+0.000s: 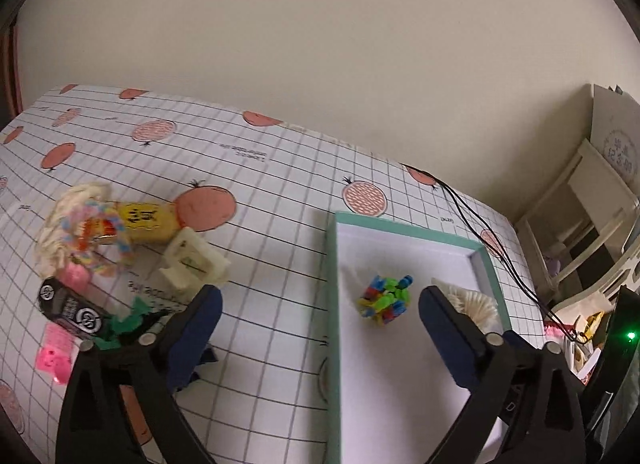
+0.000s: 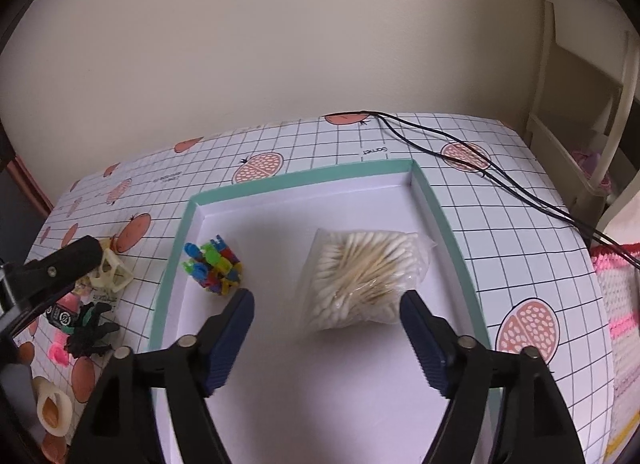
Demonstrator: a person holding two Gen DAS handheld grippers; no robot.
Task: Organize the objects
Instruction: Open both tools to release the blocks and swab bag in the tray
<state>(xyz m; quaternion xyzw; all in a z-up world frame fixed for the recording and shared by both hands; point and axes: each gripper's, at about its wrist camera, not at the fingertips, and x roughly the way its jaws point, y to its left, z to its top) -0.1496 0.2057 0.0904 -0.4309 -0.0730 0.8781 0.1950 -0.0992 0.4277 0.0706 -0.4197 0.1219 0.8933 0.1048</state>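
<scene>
Green-rimmed box (image 2: 440,204) already holds 2 items: a bag of cotton swabs (image 2: 364,276) and a multicoloured clip bundle (image 2: 212,268). Right gripper (image 2: 326,328) and left gripper (image 1: 320,316): jaws wide, empty. Remaining clutter, including the cream clip (image 1: 192,260), lies left of the box; approach 1 piece squarely, straddling it before closing.

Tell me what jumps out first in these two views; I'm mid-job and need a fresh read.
The shallow mint-green-rimmed white box dominates, holding a cluster of bright multicoloured plastic clips at its left and a clear bag of cotton swabs toward its right. Left of the box, on the pomegranate-print grid tablecloth, lies a jumble of small items, among them a yellow packet and a rainbow hair tie. Both tools hang open, left and right.
</scene>
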